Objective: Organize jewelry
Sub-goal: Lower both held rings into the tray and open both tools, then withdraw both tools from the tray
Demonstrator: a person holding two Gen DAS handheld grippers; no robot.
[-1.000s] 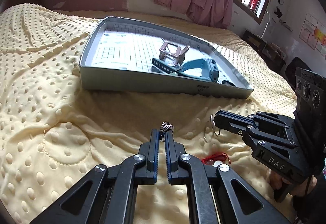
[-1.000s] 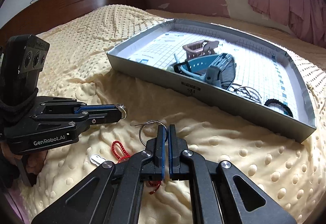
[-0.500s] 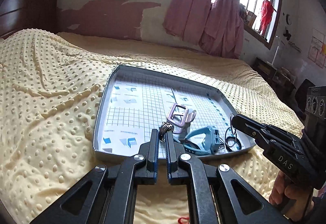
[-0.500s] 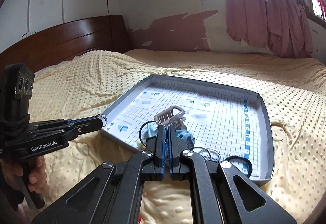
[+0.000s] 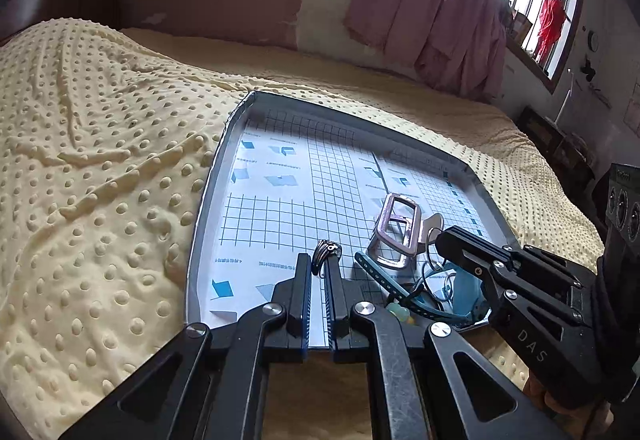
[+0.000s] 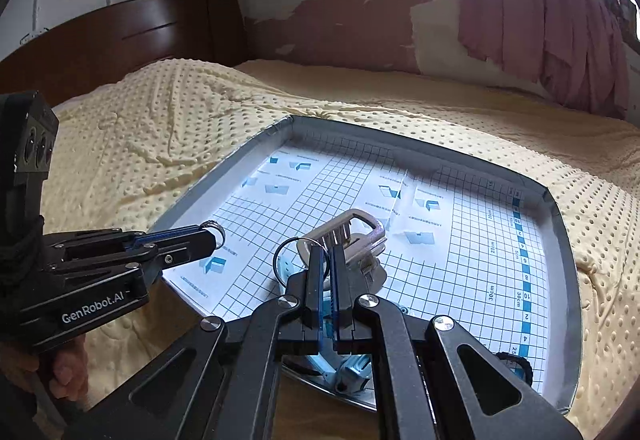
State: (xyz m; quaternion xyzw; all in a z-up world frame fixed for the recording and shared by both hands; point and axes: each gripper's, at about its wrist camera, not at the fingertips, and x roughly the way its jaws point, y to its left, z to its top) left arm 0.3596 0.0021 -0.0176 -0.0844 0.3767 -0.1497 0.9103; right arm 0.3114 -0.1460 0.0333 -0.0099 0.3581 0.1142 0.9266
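My left claw [image 5: 318, 272] is clamped on a small silver ring [image 5: 326, 251], held above the near left part of the grid-lined tray [image 5: 208, 200] on the bed. My right claw [image 6: 326, 260] pinches a thin wire hoop [image 6: 286, 254] over the tray's middle, just above the metal hair clip [image 6: 352, 232]. Both pieces look light, hard and slick, so they could twist or slip from the pads; I judge a grip across the band steadier than one at the edge.
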